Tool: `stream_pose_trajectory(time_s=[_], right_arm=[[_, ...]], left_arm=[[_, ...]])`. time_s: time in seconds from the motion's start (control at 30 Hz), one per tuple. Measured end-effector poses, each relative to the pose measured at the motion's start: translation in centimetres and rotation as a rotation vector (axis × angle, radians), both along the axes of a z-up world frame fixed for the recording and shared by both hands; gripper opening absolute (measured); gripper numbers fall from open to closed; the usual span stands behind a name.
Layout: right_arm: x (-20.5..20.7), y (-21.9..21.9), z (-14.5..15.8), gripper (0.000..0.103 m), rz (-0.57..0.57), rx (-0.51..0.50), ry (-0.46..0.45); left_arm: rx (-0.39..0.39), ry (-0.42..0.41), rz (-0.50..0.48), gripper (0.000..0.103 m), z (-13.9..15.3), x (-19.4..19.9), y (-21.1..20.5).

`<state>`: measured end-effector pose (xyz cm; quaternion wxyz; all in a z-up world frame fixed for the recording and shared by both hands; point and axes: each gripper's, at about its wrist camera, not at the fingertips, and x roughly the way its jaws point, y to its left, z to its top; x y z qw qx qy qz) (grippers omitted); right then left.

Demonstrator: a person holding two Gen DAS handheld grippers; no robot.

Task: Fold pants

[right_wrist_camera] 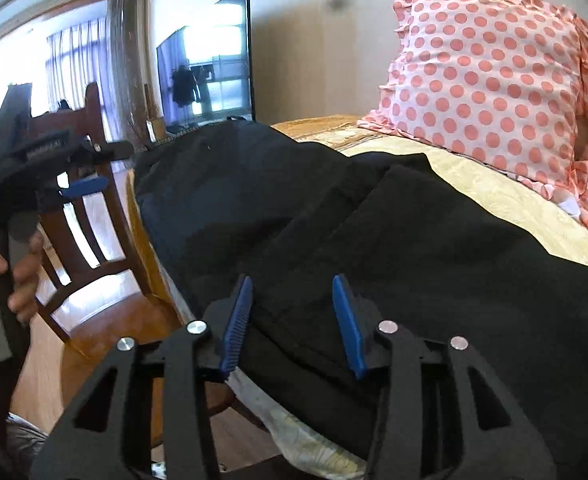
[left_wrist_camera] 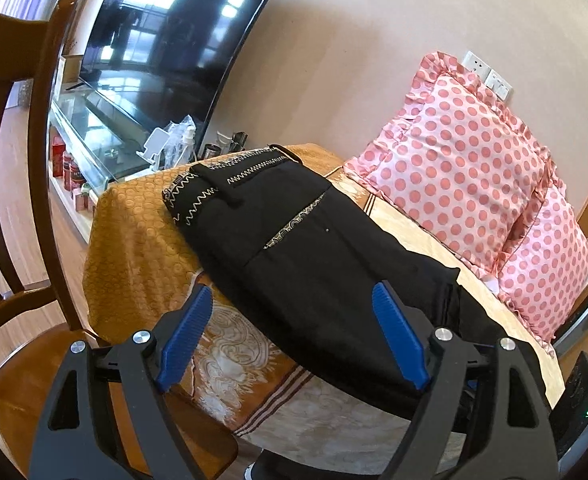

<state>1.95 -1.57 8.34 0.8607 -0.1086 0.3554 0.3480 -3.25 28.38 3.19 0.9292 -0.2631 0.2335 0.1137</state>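
Two views, taken in turn.

Left wrist view: black pants (left_wrist_camera: 294, 248) lay lengthwise along a bench (left_wrist_camera: 134, 248) draped in an orange-gold patterned cloth, waistband with zigzag stitching at the far end, legs running toward the camera. Looked already doubled leg over leg, judging by the narrow, stacked shape. Left hand-held gripper (left_wrist_camera: 294, 334) hung with blue pads spread wide apart, gripping nothing, one pad off the near edge over the cloth and the other above the black fabric; seemingly straddling the side edge to line up a grasp there. Two polka-dot pillows (left_wrist_camera: 466, 168) leaned against the wall beyond, well clear of the garment. Wooden chair (left_wrist_camera: 22, 160) stood beside the bench on the left.

Right wrist view: lower leg section of the pants (right_wrist_camera: 374, 232) filled the frame, layered edges visible as overlapping folds. Right hand-held gripper (right_wrist_camera: 292, 324) sat low over the near fabric edge, pads parted, nothing pinched; whether touching cloth could not be told. Likely poised near the hem end so the legs could be carried up toward the waistband. Left hand-held gripper visible at far left, held in a hand (right_wrist_camera: 18, 276), near the chair (right_wrist_camera: 94, 216).
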Motion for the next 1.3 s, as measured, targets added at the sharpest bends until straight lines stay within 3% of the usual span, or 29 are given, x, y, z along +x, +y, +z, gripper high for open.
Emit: stream_pose_trajectory(time_s=[0.07, 0.2, 0.27, 0.33, 0.47, 0.53, 0.6, 0.77, 1.13, 1.23, 1.3], right_arm=[[-0.4, 0.2, 0.0, 0.03, 0.032, 0.011, -0.001], [-0.1, 0.6, -0.6, 0.03, 0.03, -0.016, -0.027], [0.2, 0.7, -0.5, 0.022, 0.015, -0.019, -0.035], [0.8, 0.7, 0.0, 0.02, -0.008, -0.003, -0.034], [1.3, 0.7, 2.3, 0.02, -0.017, 0.123, -0.026], [1.2, 1.8, 1.9, 0.02, 0.016, 0.081, -0.012], [1.2, 2.7, 0.1, 0.021, 0.033, -0.007, 0.008], [1.8, 2.0, -0.1, 0.043, 0.004, 0.027, 0.051], [2.1, 1.9, -0.6, 0.044, 0.006, 0.052, 0.066], [2.2, 1.9, -0.6, 0.045, 0.007, 0.057, 0.067], [2.2, 1.9, -0.7, 0.045, 0.008, 0.06, 0.067]], left_arm=[[-0.001, -0.001, -0.008, 0.083, 0.0, 0.0, -0.1], [-0.001, -0.013, -0.001, 0.084, 0.1, -0.4, 0.5], [-0.019, -0.016, 0.009, 0.084, 0.1, -0.5, 1.1], [-0.042, -0.019, 0.012, 0.084, 0.1, -0.6, 1.8], [-0.092, -0.013, 0.015, 0.084, -0.2, -0.5, 3.1], [-0.13, -0.01, 0.005, 0.084, -0.5, -0.1, 3.7], [-0.164, 0.003, -0.005, 0.084, -0.8, 0.5, 4.1], [-0.204, 0.057, -0.018, 0.084, -1.0, 2.4, 4.5], [-0.23, 0.135, 0.038, 0.083, -0.6, 5.7, 7.0], [-0.295, 0.178, 0.031, 0.083, -1.6, 6.3, 8.0], [-0.298, 0.178, 0.031, 0.083, -1.8, 6.4, 8.1]])
